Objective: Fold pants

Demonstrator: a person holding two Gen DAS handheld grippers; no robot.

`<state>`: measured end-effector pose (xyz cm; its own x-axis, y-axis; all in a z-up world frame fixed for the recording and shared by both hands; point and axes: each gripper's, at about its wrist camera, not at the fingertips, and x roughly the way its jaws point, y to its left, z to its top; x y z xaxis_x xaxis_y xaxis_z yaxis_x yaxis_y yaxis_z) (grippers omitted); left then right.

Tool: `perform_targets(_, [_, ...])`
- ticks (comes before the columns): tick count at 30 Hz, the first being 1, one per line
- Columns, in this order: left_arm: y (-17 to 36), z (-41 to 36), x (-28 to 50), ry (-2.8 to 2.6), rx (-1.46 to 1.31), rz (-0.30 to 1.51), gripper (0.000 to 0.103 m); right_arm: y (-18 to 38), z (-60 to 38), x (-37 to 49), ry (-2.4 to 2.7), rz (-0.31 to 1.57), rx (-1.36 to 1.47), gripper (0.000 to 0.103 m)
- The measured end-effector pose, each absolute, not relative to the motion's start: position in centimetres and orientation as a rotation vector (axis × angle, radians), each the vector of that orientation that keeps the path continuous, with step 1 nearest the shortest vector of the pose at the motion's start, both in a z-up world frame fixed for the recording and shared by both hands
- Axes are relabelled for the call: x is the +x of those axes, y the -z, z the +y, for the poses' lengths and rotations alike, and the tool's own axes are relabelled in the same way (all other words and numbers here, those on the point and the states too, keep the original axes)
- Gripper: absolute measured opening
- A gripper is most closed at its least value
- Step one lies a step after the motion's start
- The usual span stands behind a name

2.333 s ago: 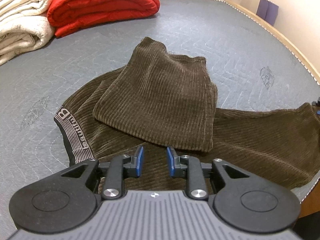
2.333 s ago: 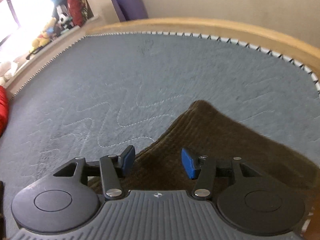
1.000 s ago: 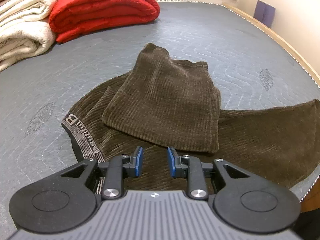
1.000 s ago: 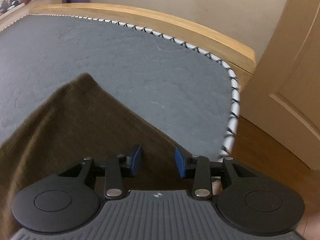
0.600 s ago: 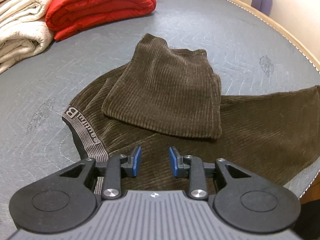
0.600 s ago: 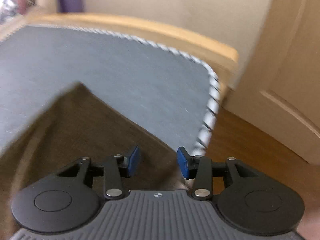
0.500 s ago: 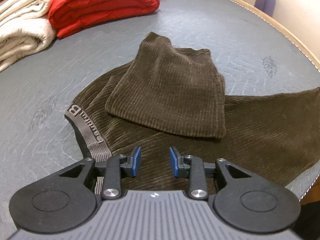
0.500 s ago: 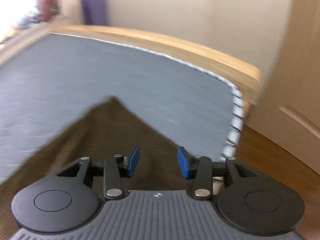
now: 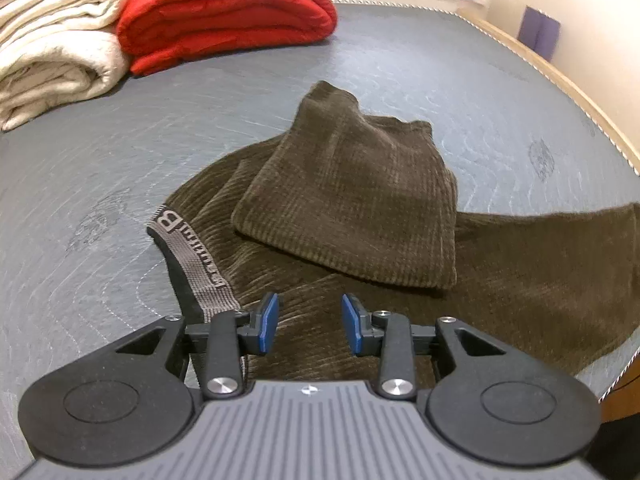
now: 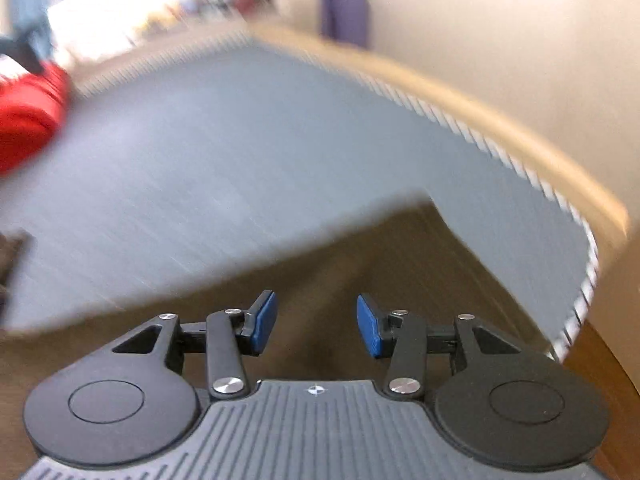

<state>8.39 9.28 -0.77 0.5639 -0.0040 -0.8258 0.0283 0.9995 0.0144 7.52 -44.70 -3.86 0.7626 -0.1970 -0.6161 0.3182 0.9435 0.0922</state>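
1. Pants (image 9: 500, 276) of dark brown corduroy are spread on the grey quilted mattress (image 9: 400, 72), with one leg doubled back into a ribbed flap (image 9: 352, 200) over the middle and the other leg run out flat to the right, toward the mattress edge.
2. The long axis of the garment is judged to run left to right across the near part of the mattress, from the grey lettered waistband (image 9: 188, 264) at the left to the outstretched leg end at the right.
3. The left gripper (image 9: 308, 322) is held low over the near cloth just right of the waistband; its blue pads are spread apart and nothing is held between them.
4. The right gripper (image 10: 316, 326) is seen in a blurred view over the outstretched leg (image 10: 360, 264), near the mattress corner; its fingers are likewise parted, with brown cloth visible below the gap but not pinched.
5. The leg end is judged to lie just ahead of the right gripper, so that hand is the nearer for taking the hem and carrying it left toward the waistband.
6. The corduroy appears thick and limp; sagging is to be expected when it is lifted by one point.
7. A rolled red blanket (image 9: 224, 16) and cream towels (image 9: 52, 52) lie at the far left, well apart from the garment.
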Motion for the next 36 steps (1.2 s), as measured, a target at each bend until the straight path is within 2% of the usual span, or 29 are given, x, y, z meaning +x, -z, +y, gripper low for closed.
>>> perform_targets(5, [0.2, 9.8, 8.0, -0.003, 0.007, 0.942, 0.039, -3.7, -35.4, 6.2, 0.120, 0.390, 0.176, 0.048])
perform_targets(9, [-0.3, 10.0, 7.8, -0.019, -0.015, 0.917, 0.039, -7.4, -28.4, 6.0, -0.019, 0.315, 0.118, 0.050])
perform_targets(11, [-0.4, 10.1, 7.9, -0.026, -0.024, 0.901, 0.036, -8.4, -25.0, 6.1, -0.112, 0.294, 0.080, 0.052])
perform_targets(13, [-0.4, 10.1, 8.1, -0.031, -0.027, 0.897, 0.020, -8.5, -22.2, 6.4, -0.185, 0.281, 0.020, 0.053])
perform_targets(16, [-0.4, 9.8, 8.5, -0.046, -0.028, 0.885, 0.015, -7.1, -18.7, 7.0, -0.232, 0.268, -0.085, 0.053])
perform_targets(20, [-0.3, 9.5, 9.4, -0.061, -0.041, 0.873, 0.015, -6.3, -14.8, 8.8, -0.226, 0.321, -0.123, 0.052])
perform_targets(25, [-1.3, 8.8, 11.2, -0.113, -0.116, 0.850, 0.015, -6.4, -12.3, 10.4, -0.267, 0.228, -0.124, 0.052])
perform_targets(31, [-3.4, 8.1, 17.2, -0.128, -0.336, 0.787, 0.015, -5.0, -13.7, 14.7, -0.163, 0.345, 0.031, 0.052])
perform_targets(33, [-2.9, 7.9, 18.2, -0.129, -0.332, 0.746, 0.015, -4.7, -14.7, 15.8, -0.168, 0.389, 0.081, 0.047])
perform_targets(35, [-0.9, 7.5, 19.5, -0.150, -0.276, 0.799, 0.015, -3.8, -15.5, 16.3, -0.176, 0.406, 0.101, 0.032])
perform_targets(36, [0.3, 7.5, 20.2, -0.169, -0.291, 0.853, 0.015, -3.6, -16.0, 16.9, -0.180, 0.417, 0.109, 0.029])
